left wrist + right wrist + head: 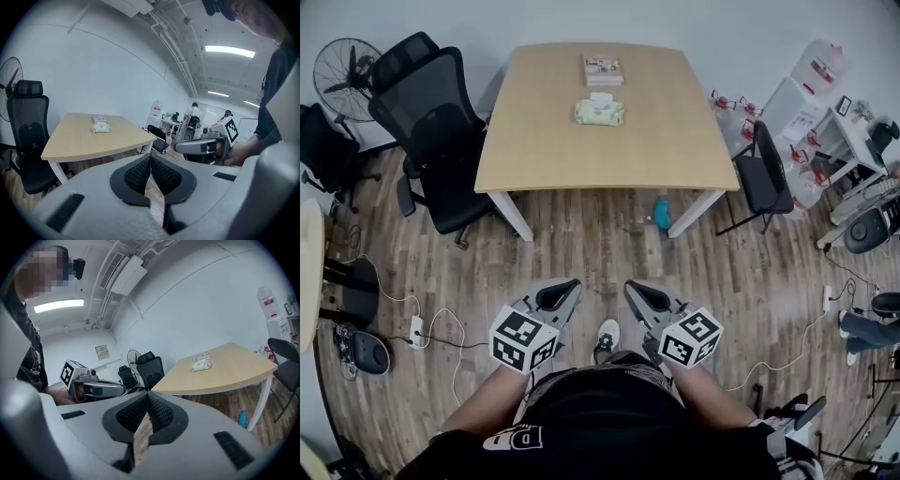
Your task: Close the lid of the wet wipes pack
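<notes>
1. Person [609,422] standing on the wooden floor [581,253], well back from the table [609,159], with a tool held out low in each hand and both pointed toward it.
2. The left gripper [570,284] has its jaws pressed together at the tips with nothing between them. Only a sliver of floor shows through the narrow gap behind the tips.
3. The right gripper [630,285] is the same: jaws closed tip to tip and nothing in them.
4. The two sit side by side, near each other but apart, each with its marker cube [525,339] on the end nearer the person. One shoe [607,335] shows on the floor between them.
5. The wet wipes pack [600,112], pale green, lies flat on the tabletop toward the far side, roughly midway across and far from both grippers. A small white piece shows at its far edge, too small from here to tell whether it is the lid standing up.
6. Just beyond the pack, and apart from it, lies a flat book [604,69].
7. A black office chair [431,141] stands at the table's left, with a fan [345,70] behind it by the wall. A black folding chair [764,173] stands off the table's right corner, and a blue object [663,214] sits on the floor by the right front leg.
</notes>
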The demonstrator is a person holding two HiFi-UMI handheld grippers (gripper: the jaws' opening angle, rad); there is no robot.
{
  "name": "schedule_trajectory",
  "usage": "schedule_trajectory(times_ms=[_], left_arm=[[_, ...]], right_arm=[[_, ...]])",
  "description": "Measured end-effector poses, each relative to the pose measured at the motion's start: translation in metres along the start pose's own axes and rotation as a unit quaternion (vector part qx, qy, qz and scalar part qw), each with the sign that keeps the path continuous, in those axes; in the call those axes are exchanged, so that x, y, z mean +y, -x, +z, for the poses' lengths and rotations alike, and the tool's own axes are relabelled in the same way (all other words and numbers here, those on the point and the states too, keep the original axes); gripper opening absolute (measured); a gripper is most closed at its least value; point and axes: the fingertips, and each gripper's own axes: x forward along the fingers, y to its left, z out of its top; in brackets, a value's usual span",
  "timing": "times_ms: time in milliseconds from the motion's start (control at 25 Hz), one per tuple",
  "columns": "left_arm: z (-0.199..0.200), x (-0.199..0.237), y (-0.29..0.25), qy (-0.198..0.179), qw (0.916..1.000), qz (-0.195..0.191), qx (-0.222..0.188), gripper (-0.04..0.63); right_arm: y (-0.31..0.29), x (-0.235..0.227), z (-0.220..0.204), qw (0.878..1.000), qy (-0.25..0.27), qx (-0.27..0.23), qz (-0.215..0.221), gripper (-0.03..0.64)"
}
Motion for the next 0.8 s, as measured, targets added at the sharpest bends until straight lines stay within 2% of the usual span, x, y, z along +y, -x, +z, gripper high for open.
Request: schedule_trajectory(times_ms=[560, 800], left_arm=[[0.042, 0.021, -0.068, 0.008, 0.9998, 0.017, -0.009, 0.018], [0.044, 0.021, -0.087, 0.010, 0.9997, 0.020, -0.006, 0.018]], right_arm=[[-0.015, -0.063, 0.042, 1.000, 0.012, 0.005, 0.025, 0.005], [-0.013, -0.083, 0.043, 1.000, 0.009, 0.006, 0.029, 0.005]])
